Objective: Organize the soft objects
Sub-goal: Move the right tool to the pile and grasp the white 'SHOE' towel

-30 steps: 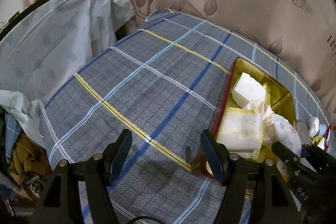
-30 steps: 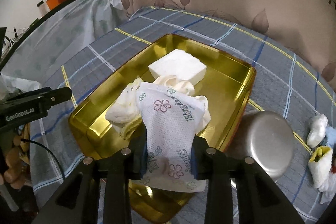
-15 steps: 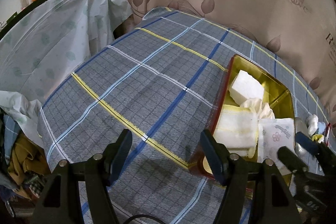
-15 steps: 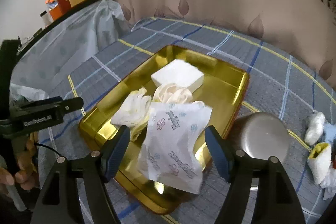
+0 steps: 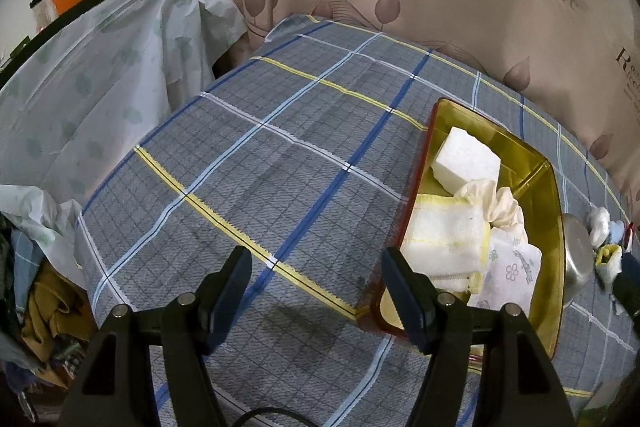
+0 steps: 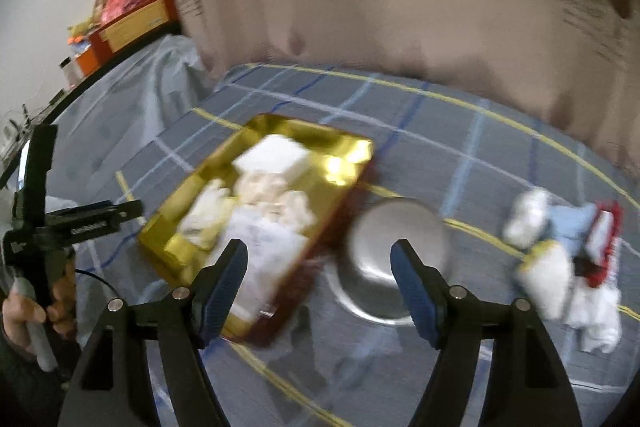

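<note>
Presently both grippers, left point(image 5: 316, 283) and right point(image 6: 318, 277), stand spread and empty, the rectangular gold metal tray point(image 5: 546, 187) already holding a white foam block point(image 5: 466, 159), folded yellow-edged cloth point(image 5: 444, 239) and floral tissue packet point(image 5: 514, 267), while further soft items point(image 6: 556, 247), blurred, apparently await collection beside the round steel dish point(image 6: 394, 255).

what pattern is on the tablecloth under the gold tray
The tablecloth is grey plaid with blue, white and yellow stripes, clearest in the left wrist view.
</note>
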`<state>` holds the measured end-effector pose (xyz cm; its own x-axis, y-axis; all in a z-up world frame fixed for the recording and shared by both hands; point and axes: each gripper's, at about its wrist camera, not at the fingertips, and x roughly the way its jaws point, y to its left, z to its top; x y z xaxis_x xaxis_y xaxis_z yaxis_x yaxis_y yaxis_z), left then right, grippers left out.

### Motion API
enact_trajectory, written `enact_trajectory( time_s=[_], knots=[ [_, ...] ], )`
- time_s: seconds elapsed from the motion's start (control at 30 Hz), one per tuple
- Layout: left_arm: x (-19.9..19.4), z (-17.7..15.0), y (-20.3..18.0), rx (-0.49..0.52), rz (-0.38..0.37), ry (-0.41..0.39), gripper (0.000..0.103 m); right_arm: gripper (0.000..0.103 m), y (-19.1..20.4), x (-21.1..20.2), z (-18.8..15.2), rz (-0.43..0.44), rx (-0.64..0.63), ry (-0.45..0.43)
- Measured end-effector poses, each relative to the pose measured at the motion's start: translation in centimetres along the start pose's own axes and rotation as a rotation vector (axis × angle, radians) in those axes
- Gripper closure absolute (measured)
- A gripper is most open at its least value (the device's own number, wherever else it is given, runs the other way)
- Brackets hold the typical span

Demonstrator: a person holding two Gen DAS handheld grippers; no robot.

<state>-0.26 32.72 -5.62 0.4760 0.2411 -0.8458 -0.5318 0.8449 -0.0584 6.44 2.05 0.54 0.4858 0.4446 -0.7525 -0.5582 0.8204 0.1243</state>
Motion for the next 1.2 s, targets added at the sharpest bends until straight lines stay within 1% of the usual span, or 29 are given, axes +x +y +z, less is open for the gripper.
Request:
enact_trajectory(
  time_s=[0.17,0.3,0.43,0.57,0.63,0.73,0.93,1.2],
  knots=[
    [0.0,-0.2,-0.4,0.022,0.012,-0.002,0.034,0.032,-6.0,-2.5,-0.9,-0.1,0.072,-0.006],
    [0.0,-0.3,-0.7,0.04,0.021,-0.006,0.034,0.032,-11.2,-4.7,-1.9,-0.203,0.131,0.0],
    [-0.1,-0.4,-0.9,0.048,0.03,-0.019,0.034,0.032,-16.1,-6.5,-3.4,-0.313,0.165,0.024],
    [-0.4,-0.4,-1.1,0.058,0.026,-0.037,0.034,0.032,-20.8,-7.5,-5.1,-0.405,0.219,0.063],
    [-0.4,-0.4,-1.3,0.066,0.028,-0.042,0.034,0.032,-22.7,-7.7,-5.9,-0.436,0.245,0.082],
    [-0.4,-0.5,-1.6,0.08,0.03,-0.047,0.034,0.032,-24.8,-7.4,-6.8,-0.45,0.283,0.11],
    [-0.4,-0.8,-2.5,0.122,0.039,-0.063,0.034,0.032,-26.7,-5.3,-7.8,-0.409,0.322,0.162],
    [-0.1,-1.2,-3.2,0.169,0.091,-0.08,0.034,0.032,-28.4,-2.1,-7.8,-0.38,0.328,0.215]
  ],
)
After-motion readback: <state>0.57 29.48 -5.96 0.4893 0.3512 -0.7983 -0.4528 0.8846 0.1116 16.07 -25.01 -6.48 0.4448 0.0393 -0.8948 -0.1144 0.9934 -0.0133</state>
